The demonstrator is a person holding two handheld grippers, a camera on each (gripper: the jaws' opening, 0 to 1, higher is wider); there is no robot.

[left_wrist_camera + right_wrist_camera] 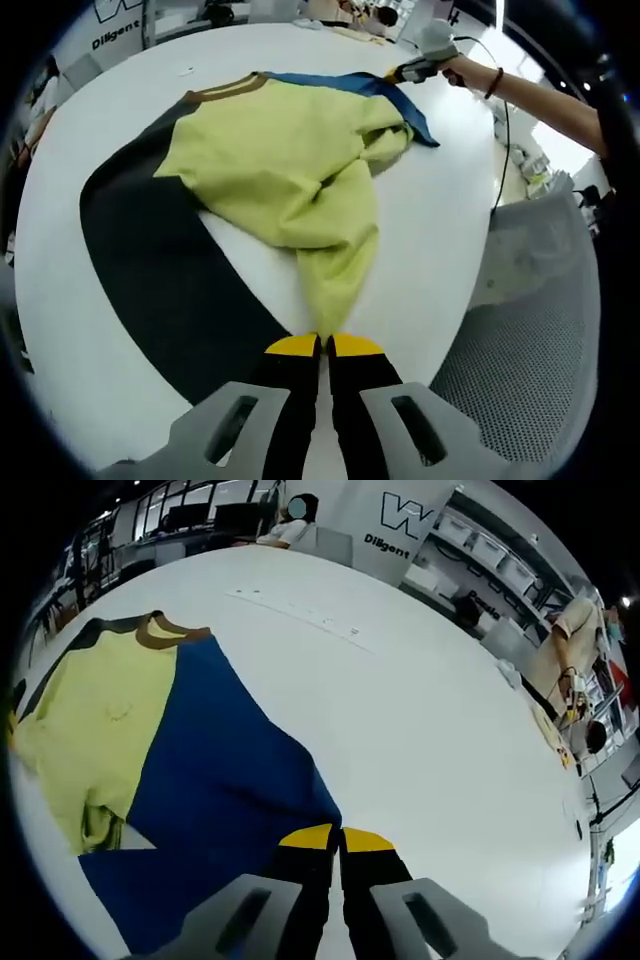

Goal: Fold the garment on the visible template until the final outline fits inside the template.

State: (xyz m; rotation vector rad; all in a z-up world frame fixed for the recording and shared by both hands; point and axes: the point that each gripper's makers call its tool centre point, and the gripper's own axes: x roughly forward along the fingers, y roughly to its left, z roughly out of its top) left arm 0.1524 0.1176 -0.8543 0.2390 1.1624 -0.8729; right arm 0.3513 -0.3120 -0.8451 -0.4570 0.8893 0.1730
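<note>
White table (pixel 440 230): limp, light yellow-and-blue shirt (pixel 290 160) over the dark template (pixel 150 260), best taken by hems; left gripper (pixel 325 345) and right gripper (pixel 335 837) each pinch fabric.

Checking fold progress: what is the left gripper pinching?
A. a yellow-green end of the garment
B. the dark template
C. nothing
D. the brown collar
A: the left gripper is shut on a narrow yellow-green end of the garment, stretched out toward the camera over the table.
</note>
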